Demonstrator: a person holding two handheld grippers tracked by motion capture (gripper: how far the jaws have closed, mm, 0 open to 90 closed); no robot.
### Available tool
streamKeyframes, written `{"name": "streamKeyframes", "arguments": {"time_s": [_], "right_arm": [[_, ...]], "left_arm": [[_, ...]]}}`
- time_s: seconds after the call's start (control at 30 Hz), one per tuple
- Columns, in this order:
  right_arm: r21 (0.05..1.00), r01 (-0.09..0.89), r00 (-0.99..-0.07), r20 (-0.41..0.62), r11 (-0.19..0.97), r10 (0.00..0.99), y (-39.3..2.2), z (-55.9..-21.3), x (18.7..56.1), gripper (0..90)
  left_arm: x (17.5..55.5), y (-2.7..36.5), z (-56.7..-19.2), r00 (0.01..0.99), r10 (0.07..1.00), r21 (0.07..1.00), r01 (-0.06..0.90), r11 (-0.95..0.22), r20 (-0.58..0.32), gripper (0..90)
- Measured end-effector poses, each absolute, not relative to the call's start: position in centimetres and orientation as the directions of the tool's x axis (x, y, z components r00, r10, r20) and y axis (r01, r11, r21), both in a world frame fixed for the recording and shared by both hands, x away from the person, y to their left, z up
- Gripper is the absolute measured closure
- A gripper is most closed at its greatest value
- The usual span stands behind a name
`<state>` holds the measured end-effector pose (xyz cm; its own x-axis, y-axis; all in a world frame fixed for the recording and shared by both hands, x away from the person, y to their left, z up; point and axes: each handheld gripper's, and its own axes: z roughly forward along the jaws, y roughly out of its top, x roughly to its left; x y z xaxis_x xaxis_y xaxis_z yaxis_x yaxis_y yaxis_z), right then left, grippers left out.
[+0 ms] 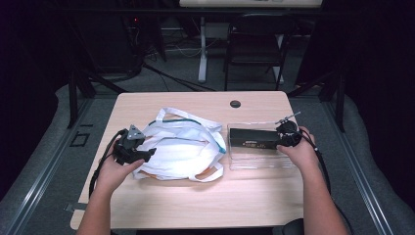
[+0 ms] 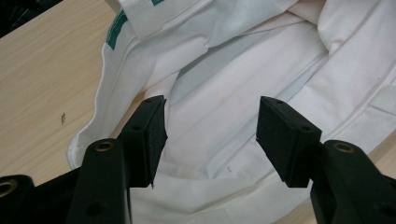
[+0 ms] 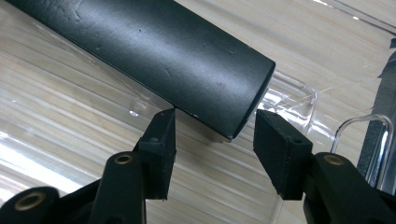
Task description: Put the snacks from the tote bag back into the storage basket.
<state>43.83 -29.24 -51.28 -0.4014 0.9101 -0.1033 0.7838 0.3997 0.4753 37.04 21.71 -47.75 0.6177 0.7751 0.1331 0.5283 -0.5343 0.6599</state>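
the work in hand appears to be moving the long black box [image 1: 255, 138] from the clear plastic tray [image 1: 259, 164] into the white cloth bag [image 1: 178, 149]. the box lies lengthwise in the tray on the right half of the table [image 1: 195, 205], its right end toward the right gripper [image 1: 283, 141]. in the right gripper view that end of the box [image 3: 187, 56] sits just ahead of the tips, and the jaws stand spread to either side of it with the pads [image 3: 161, 140] not yet pressing; the spread roughly matches the width of the box, which suggests the tongs are set to slide over the end before closing. the tray wall [image 3: 299, 91] lies close behind the box end, so the approach is likely kept low and shallow to clear that lip. the left gripper [image 1: 143, 154] rests at the near left edge of the bag, just left of centre on the table. in the left gripper view its jaws stand wide apart over the white fabric [image 2: 219, 121] near the bag's rim, pinching nothing; the pads [image 2: 285, 135] hover above the cloth. this position is probably chosen so the left tongs can take the rim and hold the mouth open or steady while the box is brought across. the bag's handles [image 1: 169, 115] lie loose on the far side, away from both grippers.
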Motion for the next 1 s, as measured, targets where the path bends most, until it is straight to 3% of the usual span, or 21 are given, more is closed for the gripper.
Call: {"name": "streamKeyframes", "arguments": {"time_s": [1.0], "right_arm": [[0.499,0.775,-0.374,-0.134,0.388,0.918,-28.8,-51.7,45.4,49.1]], "left_arm": [[36.2,23.0,-48.1,0.584,0.8,0.652,0.555,-0.517,0.137,42.6]]}}
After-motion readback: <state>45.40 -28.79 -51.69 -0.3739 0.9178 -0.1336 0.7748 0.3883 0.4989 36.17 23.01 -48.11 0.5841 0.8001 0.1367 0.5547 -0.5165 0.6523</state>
